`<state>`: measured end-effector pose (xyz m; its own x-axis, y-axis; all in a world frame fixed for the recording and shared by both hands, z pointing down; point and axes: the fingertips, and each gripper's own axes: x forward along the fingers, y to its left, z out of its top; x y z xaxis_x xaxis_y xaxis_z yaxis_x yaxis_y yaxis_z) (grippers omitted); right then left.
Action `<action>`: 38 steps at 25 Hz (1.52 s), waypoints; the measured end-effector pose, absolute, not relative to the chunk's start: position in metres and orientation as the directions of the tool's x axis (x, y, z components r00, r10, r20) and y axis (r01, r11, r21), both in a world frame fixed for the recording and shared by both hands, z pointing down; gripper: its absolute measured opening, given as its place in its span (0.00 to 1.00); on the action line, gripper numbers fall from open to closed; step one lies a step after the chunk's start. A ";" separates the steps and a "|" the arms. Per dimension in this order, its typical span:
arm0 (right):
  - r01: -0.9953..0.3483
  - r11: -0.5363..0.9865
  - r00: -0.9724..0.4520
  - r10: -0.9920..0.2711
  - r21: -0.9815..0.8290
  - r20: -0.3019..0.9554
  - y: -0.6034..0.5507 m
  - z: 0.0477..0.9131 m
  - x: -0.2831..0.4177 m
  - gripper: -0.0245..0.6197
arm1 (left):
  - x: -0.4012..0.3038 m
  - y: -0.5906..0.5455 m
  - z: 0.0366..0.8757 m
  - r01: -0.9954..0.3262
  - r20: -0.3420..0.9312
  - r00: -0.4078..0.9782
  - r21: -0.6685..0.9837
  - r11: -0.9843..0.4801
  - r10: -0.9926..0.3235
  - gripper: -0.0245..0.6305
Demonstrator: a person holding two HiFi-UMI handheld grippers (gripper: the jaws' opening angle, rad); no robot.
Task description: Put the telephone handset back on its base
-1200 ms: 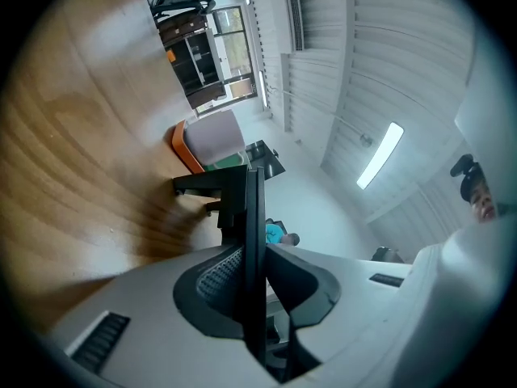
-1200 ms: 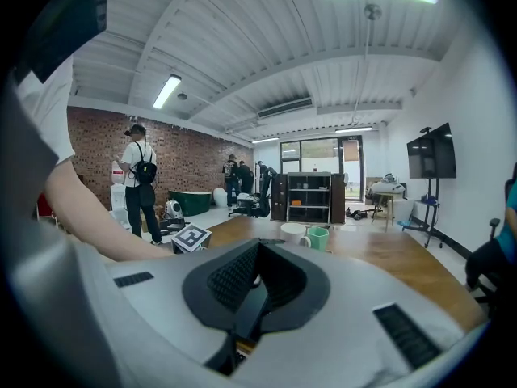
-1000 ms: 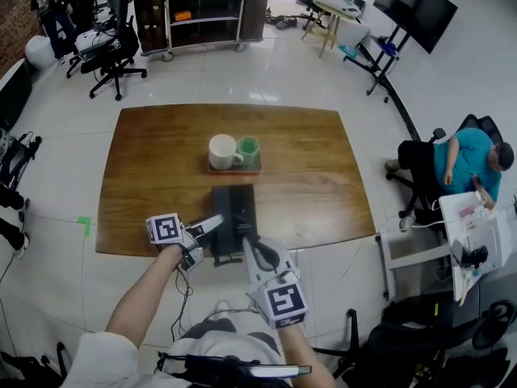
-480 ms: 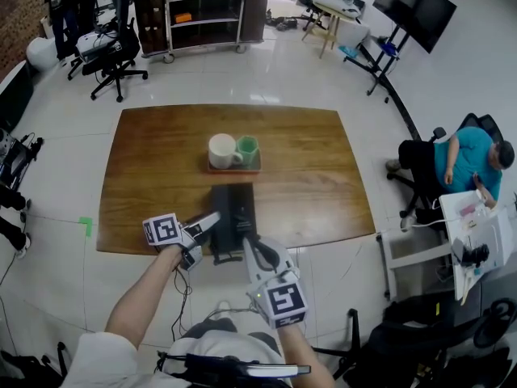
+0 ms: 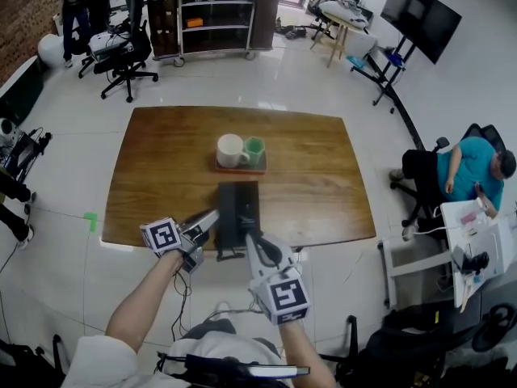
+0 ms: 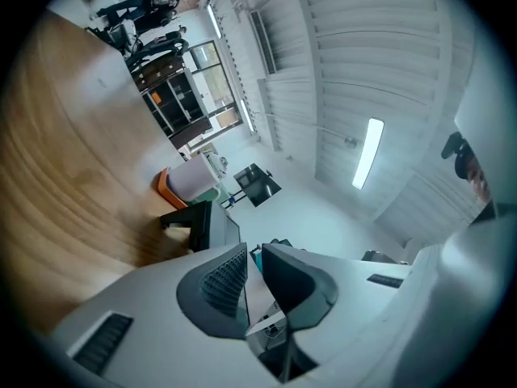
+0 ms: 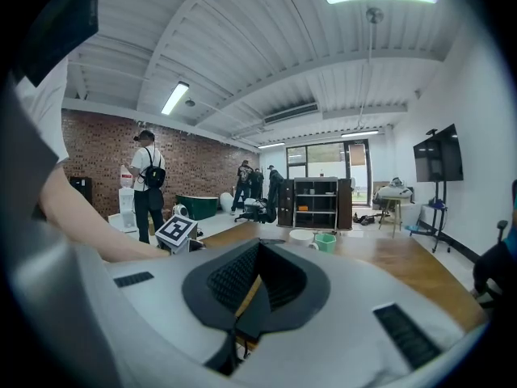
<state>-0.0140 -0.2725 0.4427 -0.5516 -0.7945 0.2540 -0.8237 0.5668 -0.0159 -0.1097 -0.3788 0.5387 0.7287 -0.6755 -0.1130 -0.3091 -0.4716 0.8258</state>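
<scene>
A black telephone [image 5: 237, 214] stands near the table's front edge, with its handset [image 5: 225, 226] lying along its left side. Whether the handset sits fully in the cradle I cannot tell. My left gripper [image 5: 212, 219] is just left of the phone, its tips close to the handset. In the left gripper view its jaws [image 6: 253, 275] are closing, with a narrow gap and nothing between them, and the phone [image 6: 196, 225] lies ahead. My right gripper [image 5: 258, 247] hovers at the phone's near end, shut and empty [image 7: 257, 275].
An orange tray [image 5: 240, 166] behind the phone carries a white mug [image 5: 230, 149] and a green cup [image 5: 254, 149]. Office chairs, a shelf unit [image 5: 218, 13] and a TV stand ring the wooden table [image 5: 315, 176]. A seated person [image 5: 472, 162] is at the right.
The head view has shifted slightly, so the table sits a little lower and to the right. Both grippers stay beside the phone at the front edge.
</scene>
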 end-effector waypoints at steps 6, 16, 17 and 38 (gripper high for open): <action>-0.804 0.594 -0.579 -0.782 -0.005 0.231 -0.259 0.432 -0.021 0.04 | -0.096 -0.344 0.499 -0.355 -0.180 0.739 0.715 -0.603 -0.649 0.04; -0.791 0.611 -0.606 -0.779 -0.021 0.159 -0.208 0.406 -0.013 0.04 | -0.055 -0.266 0.425 -0.480 -0.209 0.756 0.469 -0.742 -0.621 0.04; -0.788 0.616 -0.612 -0.777 -0.021 0.146 -0.202 0.404 -0.011 0.04 | -0.053 -0.258 0.419 -0.498 -0.204 0.753 0.445 -0.745 -0.625 0.04; -0.749 0.662 -0.660 -0.748 0.010 0.076 -0.037 0.383 0.008 0.04 | -0.011 -0.045 0.338 -0.652 -0.274 0.700 0.133 -0.746 -0.660 0.04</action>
<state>0.0081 -0.0374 0.3832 -0.6596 -0.7478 0.0759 -0.7494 0.6620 0.0101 -0.0111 -0.0453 0.3377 0.6996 -0.6600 -0.2738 -0.6522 -0.7463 0.1326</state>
